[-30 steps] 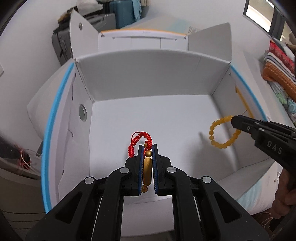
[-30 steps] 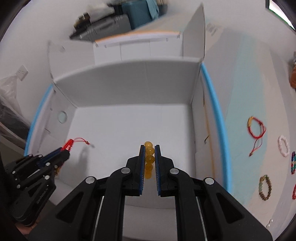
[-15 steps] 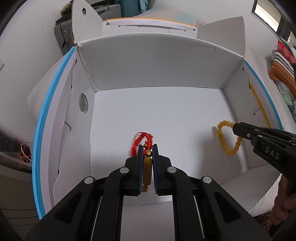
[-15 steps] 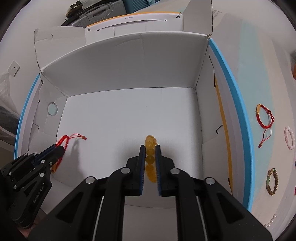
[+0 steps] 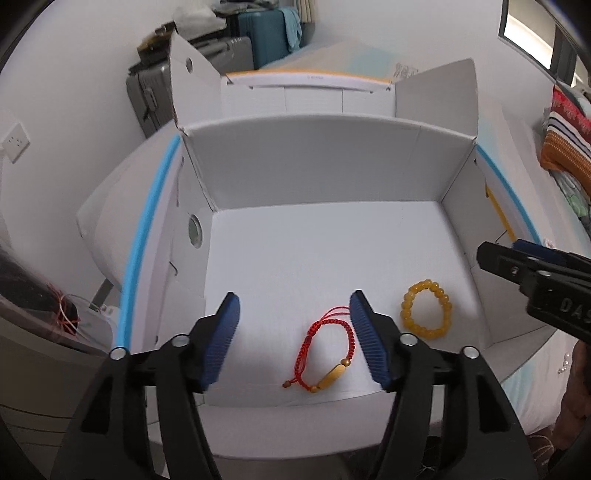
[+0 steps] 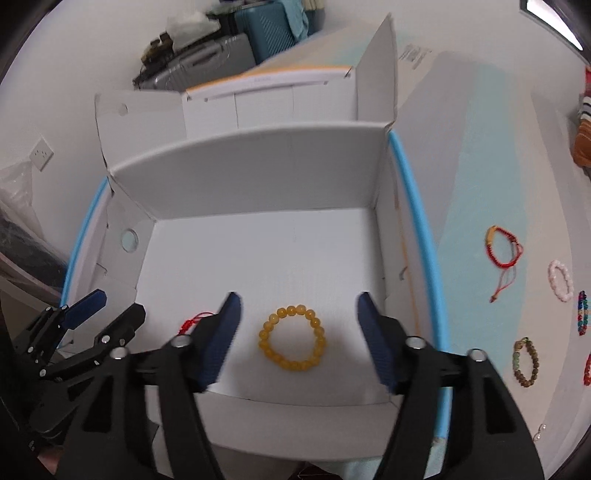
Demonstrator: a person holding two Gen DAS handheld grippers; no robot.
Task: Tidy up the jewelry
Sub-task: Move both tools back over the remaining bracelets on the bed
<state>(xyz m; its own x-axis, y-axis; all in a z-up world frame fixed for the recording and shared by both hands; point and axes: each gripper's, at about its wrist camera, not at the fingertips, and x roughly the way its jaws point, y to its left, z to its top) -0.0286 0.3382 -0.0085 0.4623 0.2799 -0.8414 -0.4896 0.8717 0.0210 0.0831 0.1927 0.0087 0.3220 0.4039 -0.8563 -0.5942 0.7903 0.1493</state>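
A red cord bracelet with a gold bar (image 5: 327, 352) lies on the floor of the white cardboard box (image 5: 325, 173), near its front wall. My left gripper (image 5: 293, 339) is open above it, empty. A yellow bead bracelet (image 6: 293, 341) lies flat on the box floor, also seen in the left wrist view (image 5: 426, 308). My right gripper (image 6: 297, 334) is open above it, empty. A bit of the red cord (image 6: 194, 321) shows past my right gripper's left finger.
On the surface right of the box lie another red cord bracelet (image 6: 502, 251), a white bead bracelet (image 6: 561, 280), a green-brown bead bracelet (image 6: 524, 362) and a multicoloured one (image 6: 583, 312). Suitcases (image 5: 258, 33) stand behind the box.
Both grippers opened and drew back upward. The red cord bracelet and the yellow bead bracelet were let go and now lie on the box floor.
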